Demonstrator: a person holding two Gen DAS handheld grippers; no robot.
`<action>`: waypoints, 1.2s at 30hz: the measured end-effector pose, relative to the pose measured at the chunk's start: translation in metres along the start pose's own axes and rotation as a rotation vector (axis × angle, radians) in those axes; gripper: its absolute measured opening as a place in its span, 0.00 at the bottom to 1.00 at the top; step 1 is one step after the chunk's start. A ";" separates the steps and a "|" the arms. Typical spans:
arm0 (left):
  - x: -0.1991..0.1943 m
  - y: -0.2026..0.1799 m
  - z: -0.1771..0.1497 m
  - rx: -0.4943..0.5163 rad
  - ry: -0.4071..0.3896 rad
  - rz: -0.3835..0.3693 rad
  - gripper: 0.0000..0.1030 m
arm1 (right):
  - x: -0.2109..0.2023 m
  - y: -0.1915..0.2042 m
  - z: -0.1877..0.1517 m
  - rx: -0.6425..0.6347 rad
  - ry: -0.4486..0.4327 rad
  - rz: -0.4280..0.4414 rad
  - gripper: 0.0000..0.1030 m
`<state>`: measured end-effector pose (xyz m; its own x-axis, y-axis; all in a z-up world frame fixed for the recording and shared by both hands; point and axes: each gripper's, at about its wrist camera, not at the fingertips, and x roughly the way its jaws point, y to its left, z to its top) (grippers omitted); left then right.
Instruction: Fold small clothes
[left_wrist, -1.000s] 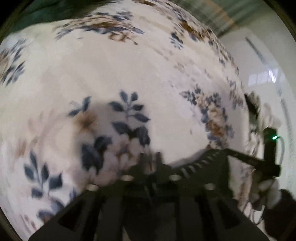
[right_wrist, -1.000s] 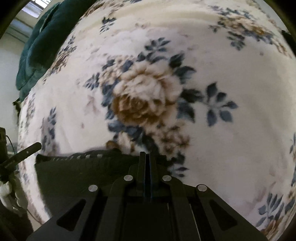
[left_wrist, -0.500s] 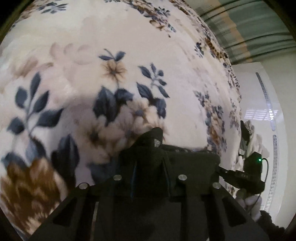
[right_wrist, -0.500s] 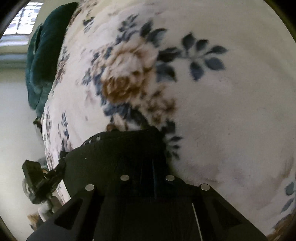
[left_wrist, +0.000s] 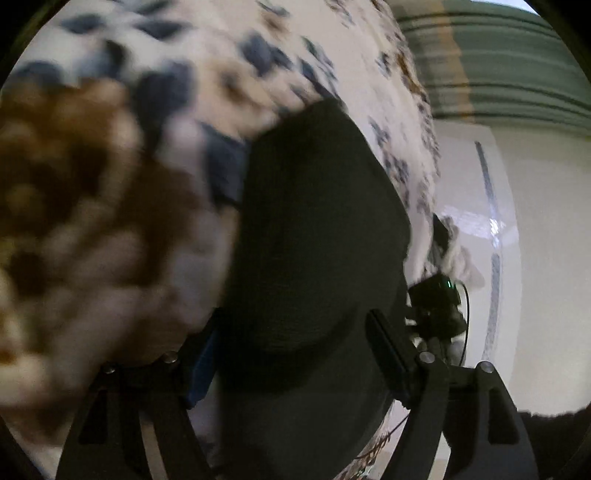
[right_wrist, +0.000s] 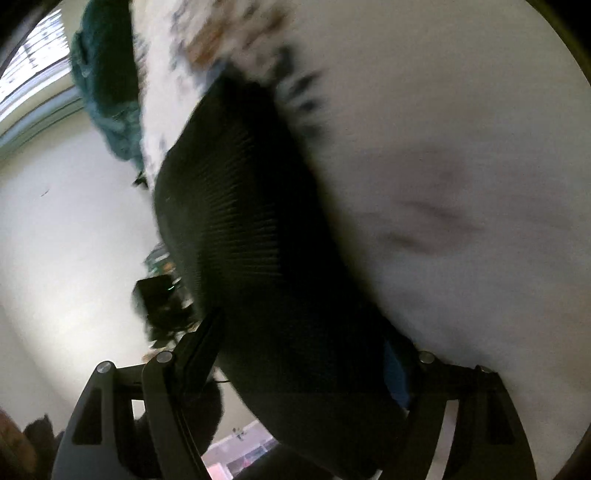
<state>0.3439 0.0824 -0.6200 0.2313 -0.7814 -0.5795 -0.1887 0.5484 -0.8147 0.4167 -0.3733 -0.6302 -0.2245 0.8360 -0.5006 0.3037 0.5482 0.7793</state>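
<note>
Left gripper (left_wrist: 291, 354) and right gripper (right_wrist: 314, 347): jaws seen opening, black garment (left_wrist: 317, 229) lying between, unpinched. Garment laid on floral blanket (left_wrist: 110, 192). Beyond: teal cloth (right_wrist: 107, 77), pale floor (right_wrist: 66, 240), window (right_wrist: 33, 85).
</note>
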 end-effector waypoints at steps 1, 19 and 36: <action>0.005 -0.004 0.001 0.010 0.003 -0.004 0.74 | 0.008 0.007 0.001 -0.035 0.021 0.006 0.78; -0.003 -0.079 0.085 0.066 -0.036 -0.026 0.23 | -0.007 0.089 0.010 -0.109 -0.226 -0.039 0.25; 0.085 -0.137 0.339 0.254 0.005 0.104 0.24 | -0.087 0.170 0.262 -0.129 -0.408 -0.175 0.25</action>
<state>0.7135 0.0416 -0.5648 0.2185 -0.7180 -0.6608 0.0341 0.6824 -0.7302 0.7305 -0.3471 -0.5531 0.1290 0.6861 -0.7160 0.1699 0.6961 0.6976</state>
